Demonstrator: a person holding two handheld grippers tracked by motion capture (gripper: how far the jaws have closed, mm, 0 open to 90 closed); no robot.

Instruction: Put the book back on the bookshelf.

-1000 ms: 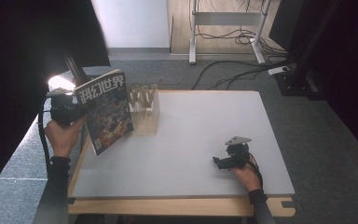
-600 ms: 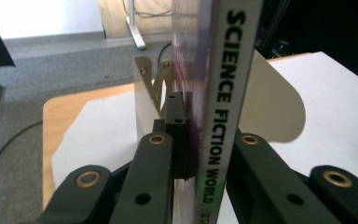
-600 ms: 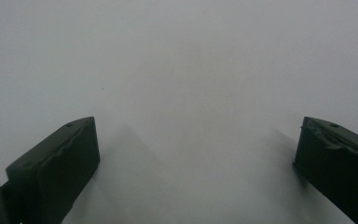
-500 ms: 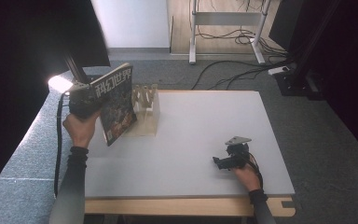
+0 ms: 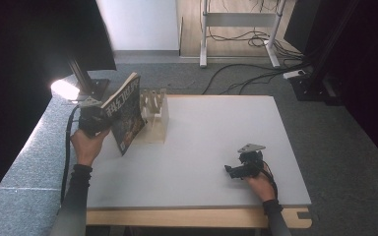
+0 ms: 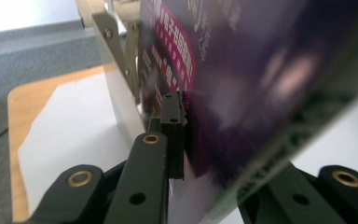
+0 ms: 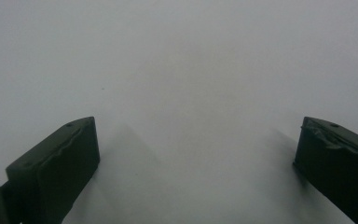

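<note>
A magazine (image 5: 126,112) with a dark, colourful cover stands tilted on edge at the table's left side, lifted off the white surface. My left gripper (image 5: 94,121) is shut on its spine side. In the left gripper view the purple cover (image 6: 242,79) sits clamped between the black jaws. A pale wooden slotted rack (image 5: 155,116) stands just right of the magazine, close to it; its slats (image 6: 121,51) appear behind the cover. My right gripper (image 5: 230,171) rests low on the table near the front right, open, with bare white surface (image 7: 186,93) between its jaws.
The white table top (image 5: 216,132) has a wooden front edge (image 5: 192,216). A lamp base and a bright light spot (image 5: 65,89) sit off the table's left. Cables and a desk frame (image 5: 241,29) lie on the floor beyond the far edge.
My left gripper has carried the magazine rightward and turned it more edge-on, closer to the wooden rack. The right gripper has stayed put.
</note>
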